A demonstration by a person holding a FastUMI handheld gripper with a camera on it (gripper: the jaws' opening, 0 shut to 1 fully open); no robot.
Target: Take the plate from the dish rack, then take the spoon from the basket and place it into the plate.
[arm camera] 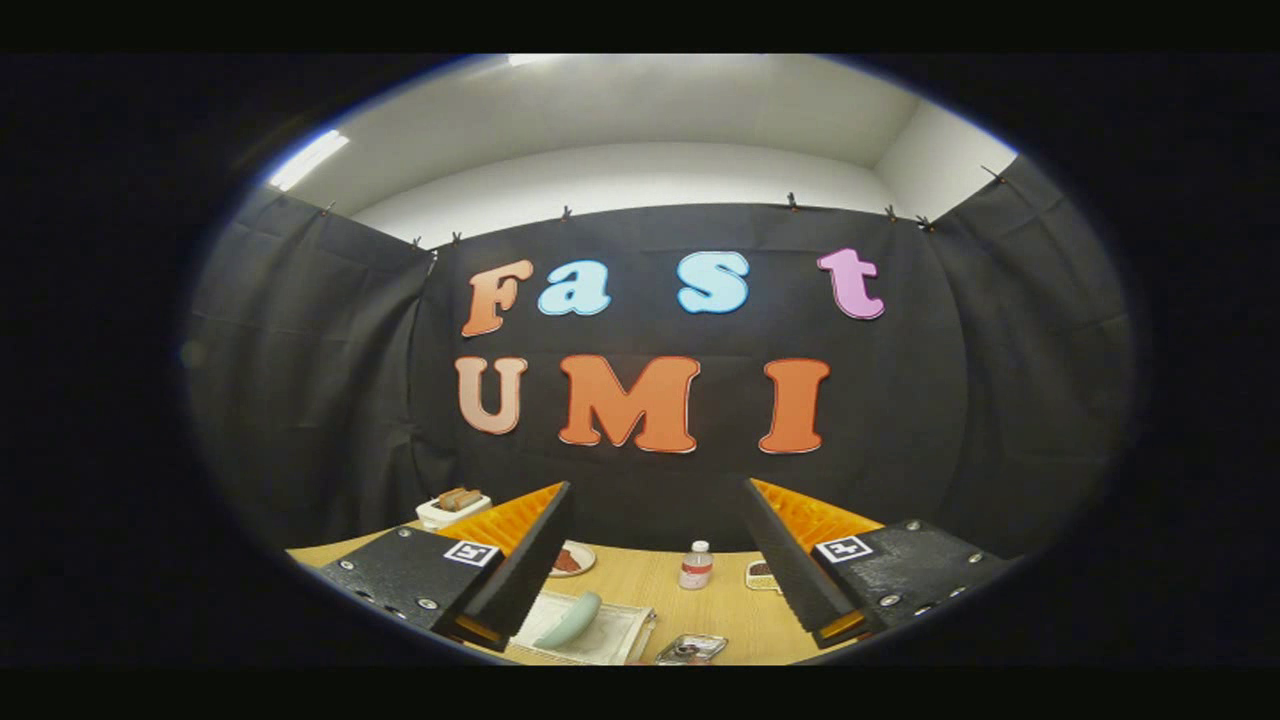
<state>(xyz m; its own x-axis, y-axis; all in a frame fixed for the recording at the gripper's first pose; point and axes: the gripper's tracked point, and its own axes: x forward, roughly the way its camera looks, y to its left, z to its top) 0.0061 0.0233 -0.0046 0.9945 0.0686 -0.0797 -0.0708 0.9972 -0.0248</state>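
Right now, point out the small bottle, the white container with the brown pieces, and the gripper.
Small bottle (pixel 696 566), gripper view, on its body, between the fingers.
White container (pixel 440 513), gripper view, on its front wall, beyond the left finger.
Gripper (pixel 655 590), gripper view, midway between fingertips, open, holding nothing.

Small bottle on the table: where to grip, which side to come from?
Take the small bottle by its body under the cap, coming level from the near side: it stands upright, apart from its neighbours, beyond the open fingers.
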